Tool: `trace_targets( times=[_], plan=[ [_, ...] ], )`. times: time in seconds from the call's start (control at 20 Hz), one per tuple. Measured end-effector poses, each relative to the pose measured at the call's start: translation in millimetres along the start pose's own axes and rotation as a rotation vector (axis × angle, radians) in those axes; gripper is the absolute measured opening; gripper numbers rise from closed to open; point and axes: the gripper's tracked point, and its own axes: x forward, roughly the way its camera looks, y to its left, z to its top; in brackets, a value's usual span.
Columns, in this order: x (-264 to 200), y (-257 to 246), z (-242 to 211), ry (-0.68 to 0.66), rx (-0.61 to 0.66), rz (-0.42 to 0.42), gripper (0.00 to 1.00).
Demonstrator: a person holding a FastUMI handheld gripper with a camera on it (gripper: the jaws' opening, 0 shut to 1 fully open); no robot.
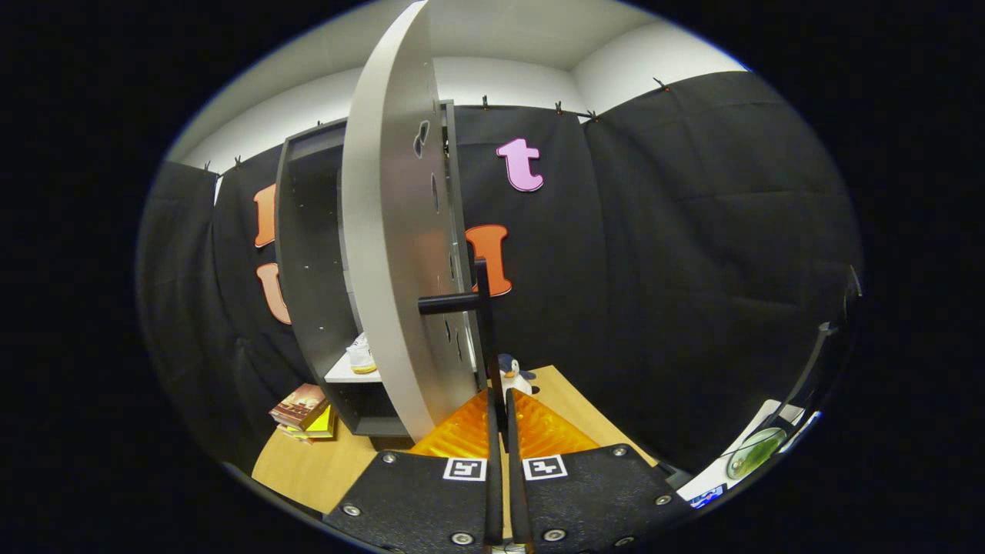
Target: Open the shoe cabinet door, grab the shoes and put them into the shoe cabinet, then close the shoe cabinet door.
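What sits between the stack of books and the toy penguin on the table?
In the gripper view, the shoe cabinet with its open door stands between the books and penguin.

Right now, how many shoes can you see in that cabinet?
1. A white shoe sits on the shelf inside the cabinet, left of the open door whose handle the tool is shut on. The door may hide others.

You are working in a staged recording booth; black cloth wall [677,269] clipped up behind a wooden table [323,469]; shoe cabinet [308,269] as prop.
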Motion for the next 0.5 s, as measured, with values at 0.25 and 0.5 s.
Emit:
trace_targets(
  times=[0.25, 0.5],
  plan=[
    [0.6, -4.4, 1.3, -0.014, 0.038, 0.007, 0.04],
    [-4.8, -9.8, 7.8, -0.036, 0.114, -0.042, 0.08]
  ],
)
